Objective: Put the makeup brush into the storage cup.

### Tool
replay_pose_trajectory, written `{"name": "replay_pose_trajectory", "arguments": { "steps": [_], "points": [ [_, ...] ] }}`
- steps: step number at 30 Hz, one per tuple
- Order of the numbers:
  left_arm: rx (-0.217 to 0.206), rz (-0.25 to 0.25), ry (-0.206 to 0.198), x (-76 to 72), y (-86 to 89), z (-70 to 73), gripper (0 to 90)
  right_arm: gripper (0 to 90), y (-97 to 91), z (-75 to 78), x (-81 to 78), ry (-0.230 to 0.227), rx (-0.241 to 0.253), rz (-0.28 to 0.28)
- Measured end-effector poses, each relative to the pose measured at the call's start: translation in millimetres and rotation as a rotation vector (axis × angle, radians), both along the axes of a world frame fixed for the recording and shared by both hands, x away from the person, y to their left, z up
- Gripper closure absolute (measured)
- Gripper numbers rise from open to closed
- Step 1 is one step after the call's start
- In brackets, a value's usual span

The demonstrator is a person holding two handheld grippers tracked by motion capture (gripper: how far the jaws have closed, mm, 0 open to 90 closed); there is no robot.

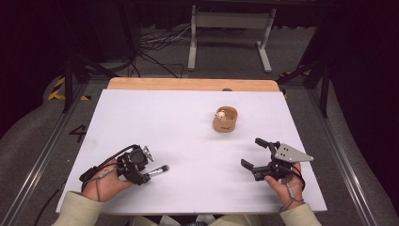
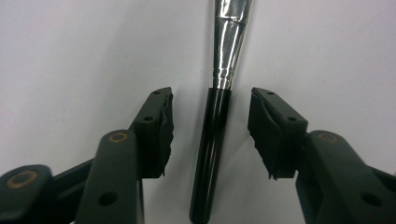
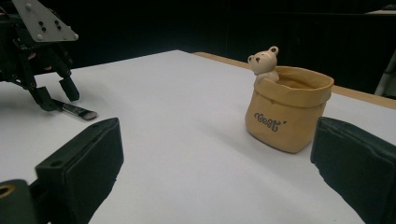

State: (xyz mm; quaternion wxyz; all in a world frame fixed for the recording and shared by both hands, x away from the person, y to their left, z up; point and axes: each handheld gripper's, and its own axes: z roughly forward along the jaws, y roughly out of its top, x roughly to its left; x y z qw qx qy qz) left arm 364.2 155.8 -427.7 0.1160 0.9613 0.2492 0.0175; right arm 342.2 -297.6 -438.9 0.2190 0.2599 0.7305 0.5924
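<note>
left claw (image 2: 210, 116) open astride brush (image 2: 212, 140), right claw (image 1: 256, 153) open

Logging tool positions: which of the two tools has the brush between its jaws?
The left tool: its open jaws flank the brush handle. The right tool holds nothing.

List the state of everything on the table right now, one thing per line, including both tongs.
Left tongs: open, jaws either side of the brush handle, not touching it.
Brush: lying flat on the white table, black handle toward the left tongs, silver ferrule pointing away.
Right tongs: open, holding nothing, aimed toward the pot.
Bear pot: upright, standing apart from both tongs, with the bear figure at its rim.
</note>
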Motion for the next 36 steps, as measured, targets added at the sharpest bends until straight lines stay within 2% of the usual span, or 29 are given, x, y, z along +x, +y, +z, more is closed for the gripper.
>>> {"name": "replay_pose_trajectory", "arguments": {
  "steps": [5, 11, 14, 18, 26, 32, 36],
  "points": [
    [0.009, -0.005, -0.004, -0.7, -0.7, -0.8, 59.4, 3.2, -0.1, 0.0, 0.1, 0.000, 0.003, 0.003],
    [0.024, -0.030, -0.005, -1.8, -1.3, 0.4, 75.0, 3.3, -0.2, -0.1, 0.0, 0.003, 0.005, 0.002],
    [0.028, -0.041, -0.008, -3.3, -2.3, 0.4, 78.2, 3.3, -0.2, -0.1, 0.1, 0.003, 0.006, 0.003],
    [0.045, -0.059, -0.003, -4.0, -4.0, 1.0, 78.2, 3.4, 0.1, -0.5, 0.1, 0.006, 0.005, 0.003],
    [0.040, -0.061, -0.001, -4.0, -2.7, 1.6, 78.8, 3.5, 0.1, -0.3, 0.0, 0.010, 0.006, 0.002],
    [0.002, -0.074, -0.024, -6.2, -3.5, 9.0, 78.9, 3.8, 0.2, -0.2, 0.0, 0.010, 0.009, 0.005],
    [-0.055, -0.085, -0.072, -8.2, -5.5, 20.4, 79.1, 3.7, 0.2, 0.2, -0.2, 0.009, 0.010, 0.004]
  ]
}}
